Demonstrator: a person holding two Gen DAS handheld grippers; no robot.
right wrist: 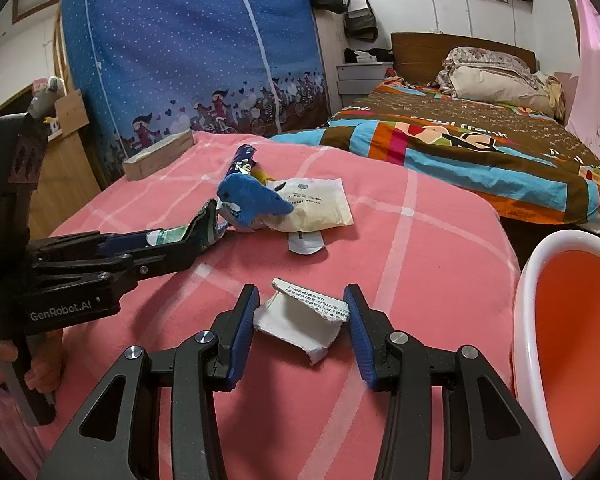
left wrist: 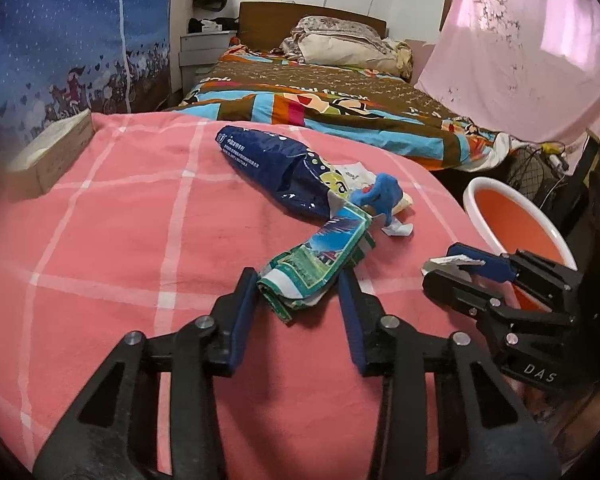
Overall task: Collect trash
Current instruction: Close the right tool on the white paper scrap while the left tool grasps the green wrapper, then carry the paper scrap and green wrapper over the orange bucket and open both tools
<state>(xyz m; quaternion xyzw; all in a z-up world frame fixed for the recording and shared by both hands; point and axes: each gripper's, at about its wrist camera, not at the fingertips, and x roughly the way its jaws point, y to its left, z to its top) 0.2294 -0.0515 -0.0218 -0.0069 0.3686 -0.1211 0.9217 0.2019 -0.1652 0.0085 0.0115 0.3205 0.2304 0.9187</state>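
On the pink checked cloth [left wrist: 140, 240], my left gripper [left wrist: 298, 276] has its jaws around a green and blue wrapper [left wrist: 320, 260], touching it on both sides. My right gripper [right wrist: 298, 304] has its jaws around a white torn paper box piece [right wrist: 300, 320]; it also shows in the left wrist view [left wrist: 452, 262]. Further out lie a dark blue bag [left wrist: 268, 168], a blue glove [right wrist: 252, 198], a cream pouch [right wrist: 320, 204] and a small white scrap [right wrist: 306, 242]. An orange basin with a white rim [right wrist: 572, 320] stands at the right.
A cardboard box [left wrist: 56, 152] sits at the cloth's far left corner. A bed with a colourful quilt [left wrist: 340, 96] lies beyond. A blue wardrobe cover [right wrist: 188, 40] stands at the left, a pink curtain [left wrist: 520, 60] at the right.
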